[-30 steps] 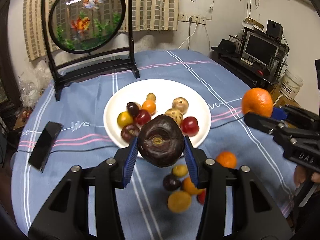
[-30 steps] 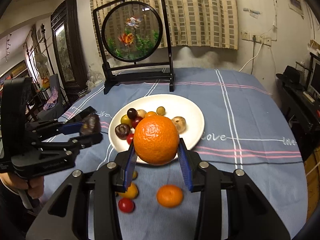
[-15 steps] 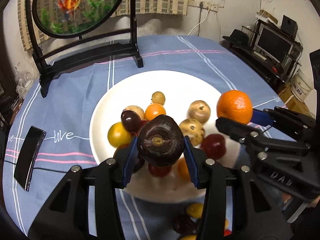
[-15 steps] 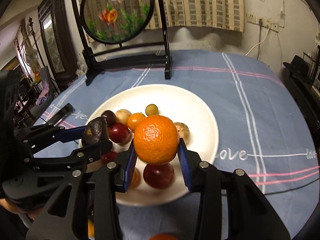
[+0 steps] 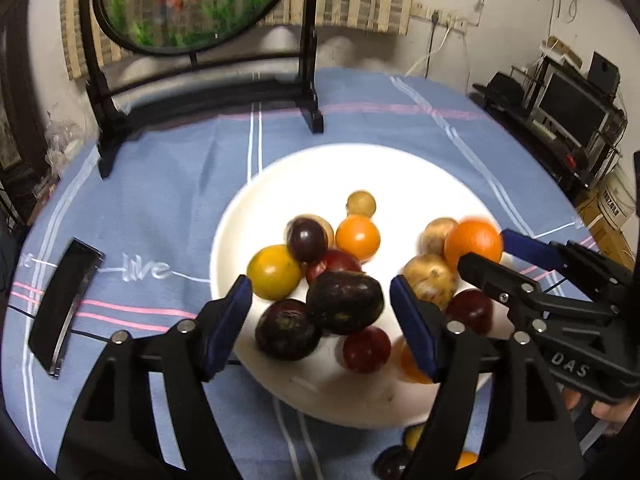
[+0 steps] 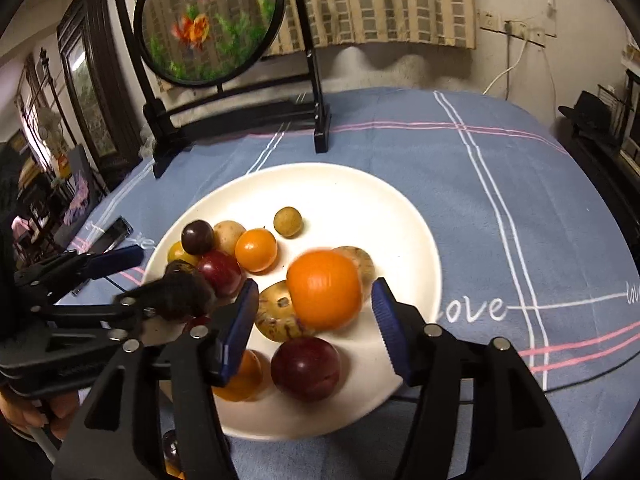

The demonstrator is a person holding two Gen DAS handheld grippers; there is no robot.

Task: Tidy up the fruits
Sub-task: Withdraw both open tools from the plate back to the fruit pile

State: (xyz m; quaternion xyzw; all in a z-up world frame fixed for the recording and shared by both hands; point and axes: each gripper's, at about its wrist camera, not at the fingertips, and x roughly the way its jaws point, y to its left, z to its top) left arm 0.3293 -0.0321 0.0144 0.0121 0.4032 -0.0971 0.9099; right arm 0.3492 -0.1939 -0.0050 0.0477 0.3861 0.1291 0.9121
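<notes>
Jaws, left: my left gripper (image 5: 320, 312) has just been opening; blue pads stand clear of the dark purple fruit (image 5: 345, 303) between them, no contact I can see.
Jaws, right: my right gripper (image 6: 314, 320) also just been opening; the orange (image 6: 324, 294) sits between the pads, a gap on both sides, edges blurred.
Dark purple fruit: over the near part of the white plate (image 5: 400, 176), on top of or touching other fruit; can't tell if it has settled.
Orange: over the plate's right half, against the tan speckled fruits (image 6: 278, 314); resting or dropping, can't tell.
Plate load: yellow fruit (image 5: 274, 272), small orange fruit (image 5: 357, 238), small dark plum (image 5: 307, 239), red plums (image 6: 306, 368), small brown round fruit (image 6: 287, 221) farther back, apart from the cluster.
Off plate: a few small fruits (image 5: 394, 466) on the cloth by the near rim, mostly hidden by my gripper.
Tabletop: blue cloth (image 6: 520, 208) with white and pink stripes, lettering stitched in.
Left of plate: black phone (image 5: 64, 308) lying flat, well apart from the plate.
Back: round fish-picture screen (image 6: 208, 20) in a black stand, upright beyond the plate.
Hands: bit of a hand (image 5: 608, 412) on the right gripper's handle.
</notes>
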